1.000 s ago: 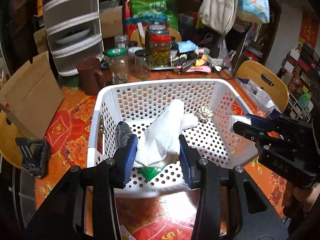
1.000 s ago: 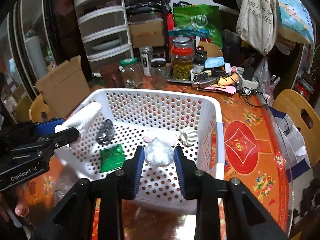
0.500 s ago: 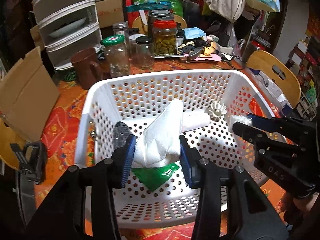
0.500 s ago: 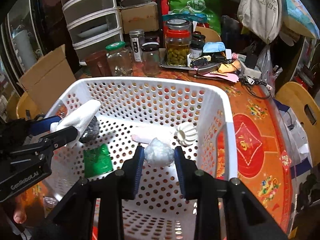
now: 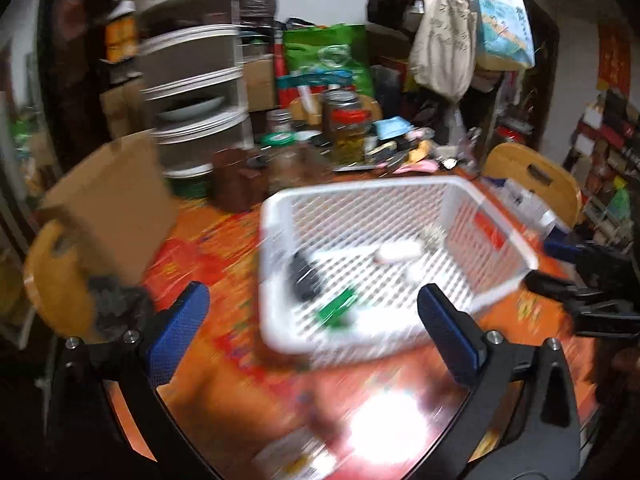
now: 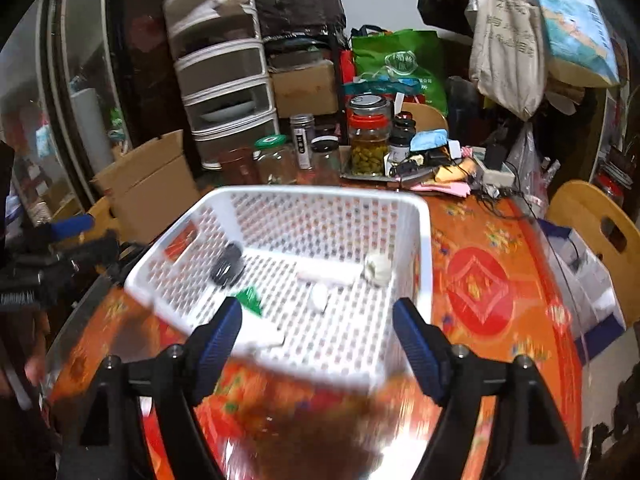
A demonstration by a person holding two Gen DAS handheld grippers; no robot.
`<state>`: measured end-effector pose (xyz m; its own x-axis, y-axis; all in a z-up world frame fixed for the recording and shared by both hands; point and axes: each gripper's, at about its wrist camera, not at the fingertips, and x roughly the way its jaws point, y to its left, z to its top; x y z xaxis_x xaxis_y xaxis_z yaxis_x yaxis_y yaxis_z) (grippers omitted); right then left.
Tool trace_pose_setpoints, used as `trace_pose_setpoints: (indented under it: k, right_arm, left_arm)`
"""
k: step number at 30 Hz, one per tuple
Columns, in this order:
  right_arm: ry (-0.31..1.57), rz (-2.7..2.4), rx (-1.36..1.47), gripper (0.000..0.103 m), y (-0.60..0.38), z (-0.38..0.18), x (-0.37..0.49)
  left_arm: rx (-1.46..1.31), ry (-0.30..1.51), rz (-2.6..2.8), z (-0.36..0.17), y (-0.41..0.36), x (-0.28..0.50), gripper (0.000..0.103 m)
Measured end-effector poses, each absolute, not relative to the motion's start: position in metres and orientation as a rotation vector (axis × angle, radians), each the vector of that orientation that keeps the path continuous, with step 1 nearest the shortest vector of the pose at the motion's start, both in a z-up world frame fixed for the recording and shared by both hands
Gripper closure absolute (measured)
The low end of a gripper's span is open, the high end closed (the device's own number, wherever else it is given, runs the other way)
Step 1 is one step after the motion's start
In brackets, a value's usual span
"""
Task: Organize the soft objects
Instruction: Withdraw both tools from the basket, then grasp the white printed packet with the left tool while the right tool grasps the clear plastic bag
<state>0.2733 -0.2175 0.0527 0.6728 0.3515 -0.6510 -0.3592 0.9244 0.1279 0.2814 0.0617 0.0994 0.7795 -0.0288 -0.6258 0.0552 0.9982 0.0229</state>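
**Both grippers let go and backed out of the basket**

Half a second ago the left gripper (image 5: 312, 304) was clamped on the white cloth and the right gripper (image 6: 316, 316) on a small white wad; now both sets of jaws stand wide apart with nothing between them, pulled back over the near side of the worktop (image 6: 480, 292).

Where the stuff ended up: the white cloth (image 6: 260, 336) lies crumpled against the near rim of the white basket (image 6: 424, 240), just beside the green packet (image 6: 250, 298). The small white wad (image 6: 320, 296) sits mid-floor, close to a white roll (image 6: 328, 274) and a pale round piece (image 6: 378, 268) near the right wall. A dark object (image 6: 226, 266) rests by the left wall.

Room-wise: the basket's near rim is right in front of both grippers, and the red-patterned worktop shows bare to its right up to the edge. Behind the far rim it's packed with jars (image 6: 368, 140), and a cardboard box (image 6: 148, 184) crowds the left side. The left wrist view is badly motion-blurred, so the fine detail there is anyone's guess.
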Motion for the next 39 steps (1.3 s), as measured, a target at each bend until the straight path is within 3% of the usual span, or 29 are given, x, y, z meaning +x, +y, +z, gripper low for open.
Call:
trace_pose_setpoints:
  k: [9,21,24,29,33,35,36,37,39]
  right_arm:
    - [0.874,0.486,0.082,0.017,-0.209,-0.054,0.186]
    - [0.920,0.498,-0.028,0.017,-0.167,-0.073,0.191]
    - [0.919,0.481,-0.059,0.022,-0.161,-0.074,0.194]
    - [0.914,0.476,-0.120,0.037,-0.149,-0.075,0.198]
    - [0.908,0.486,-0.138,0.058,-0.145,-0.075,0.198]
    - [0.908,0.492,-0.134,0.069,-0.143,-0.075,0.199]
    - [0.908,0.497,-0.131,0.069,-0.144,-0.075,0.198]
    - [0.908,0.501,-0.131,0.069,-0.144,-0.075,0.198]
    - [0.907,0.501,-0.135,0.070,-0.144,-0.075,0.197]
  left_arm:
    - [-0.143,0.882,0.008,-0.022,0.129,0.198,0.000]
    - [-0.036,0.970,-0.006,-0.078,0.095,0.209,0.004]
    - [-0.022,0.971,-0.016,-0.082,0.089,0.212,0.008]
    - [-0.010,0.951,-0.029,-0.080,0.083,0.209,0.018]
    - [-0.001,0.927,-0.041,-0.077,0.080,0.204,0.030]
    - [0.011,0.912,-0.044,-0.075,0.077,0.199,0.041]
    - [0.025,0.903,-0.039,-0.074,0.074,0.197,0.044]
    - [0.026,0.896,-0.051,-0.073,0.072,0.195,0.064]
    - [0.058,0.886,-0.057,-0.072,0.065,0.192,0.072]
